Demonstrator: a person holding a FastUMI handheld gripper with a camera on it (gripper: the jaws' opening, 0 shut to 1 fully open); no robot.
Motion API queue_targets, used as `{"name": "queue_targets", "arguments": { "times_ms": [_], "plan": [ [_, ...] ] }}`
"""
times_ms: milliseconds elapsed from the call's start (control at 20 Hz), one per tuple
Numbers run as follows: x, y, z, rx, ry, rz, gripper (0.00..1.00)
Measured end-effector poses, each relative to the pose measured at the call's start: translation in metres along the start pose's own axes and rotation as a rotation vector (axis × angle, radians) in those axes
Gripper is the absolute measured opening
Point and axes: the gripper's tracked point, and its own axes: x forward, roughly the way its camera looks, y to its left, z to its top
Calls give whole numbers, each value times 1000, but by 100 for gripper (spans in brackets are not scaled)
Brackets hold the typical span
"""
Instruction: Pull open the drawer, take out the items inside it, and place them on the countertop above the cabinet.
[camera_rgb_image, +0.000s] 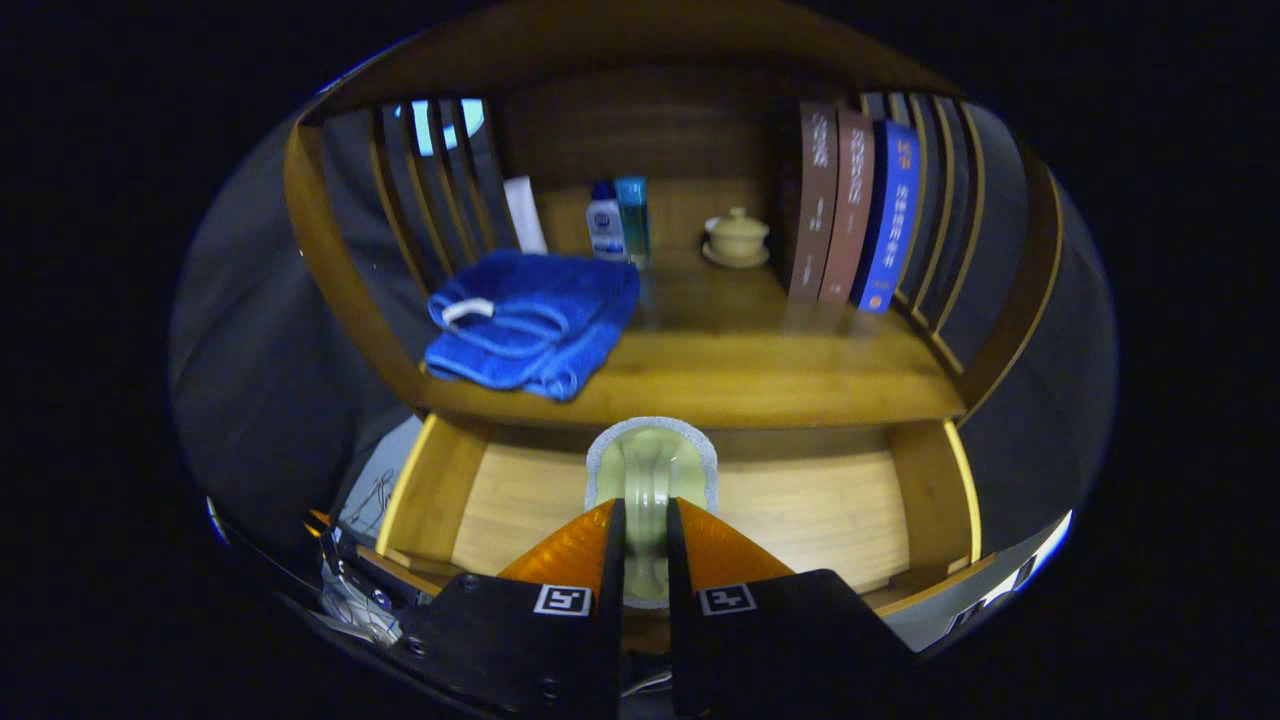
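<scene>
Here the gripper (645, 525) is seen from its own camera, its two fingers (570, 550) closed to a narrow gap and clamped on a pale green, saucer-like dish (650, 475) that is held on edge between them. The dish has a grey, rough rim and projects just ahead of the fingertips. Beneath it, the drawer (800, 510) is pulled out, and its light wooden floor is visible on both sides of the fingers. Directly above the drawer lies the countertop (740, 370) of the wooden cabinet. On it, a folded blue towel (535, 320) is placed at the left, two small bottles (618, 222) and a lidded cup on a saucer (737, 238) at the back, and three upright books (850, 210) at the right.
</scene>
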Motion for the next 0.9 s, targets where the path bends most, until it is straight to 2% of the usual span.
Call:
{"name": "queue_targets", "arguments": {
  "times_ms": [150, 450, 700, 900],
  "plan": [
    [8, -6, 40, 10, -64, -8, 24],
    [64, -28, 97, 84, -56, -13, 25],
    [107, -42, 108, 82, -14, -38, 25],
    [124, -40, 105, 92, 7, -18, 25]
  ]
}}
